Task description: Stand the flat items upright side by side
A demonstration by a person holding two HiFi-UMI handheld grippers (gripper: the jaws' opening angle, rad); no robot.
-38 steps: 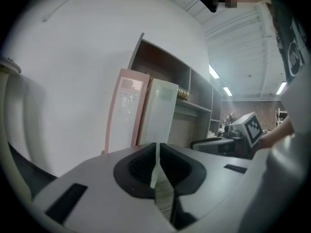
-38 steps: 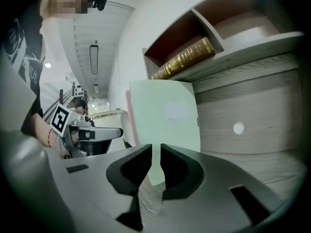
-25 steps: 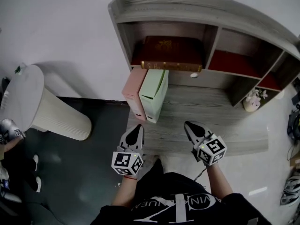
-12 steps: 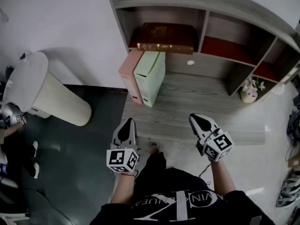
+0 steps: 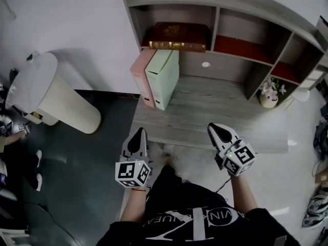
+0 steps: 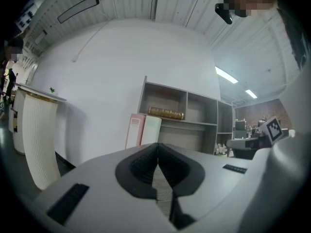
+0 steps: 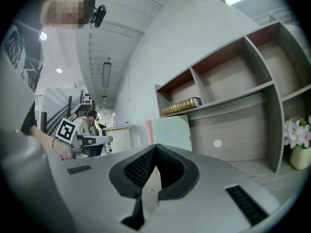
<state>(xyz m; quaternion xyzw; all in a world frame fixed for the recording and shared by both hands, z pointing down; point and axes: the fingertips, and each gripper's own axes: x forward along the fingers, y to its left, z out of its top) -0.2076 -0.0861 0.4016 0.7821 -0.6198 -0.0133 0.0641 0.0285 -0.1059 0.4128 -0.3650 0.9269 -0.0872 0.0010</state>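
On the grey desk (image 5: 220,111), a pink file box (image 5: 139,81) and a green file box (image 5: 163,81) are stood upright, touching, at the back left. The left gripper (image 5: 139,133) and right gripper (image 5: 215,128) are held near the front edge, jaws pressed together, empty.

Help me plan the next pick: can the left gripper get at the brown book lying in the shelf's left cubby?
Probably yes: the brown book lies in an open-fronted cubby, above the two upright boxes. The left gripper is shut and empty, so must open first.
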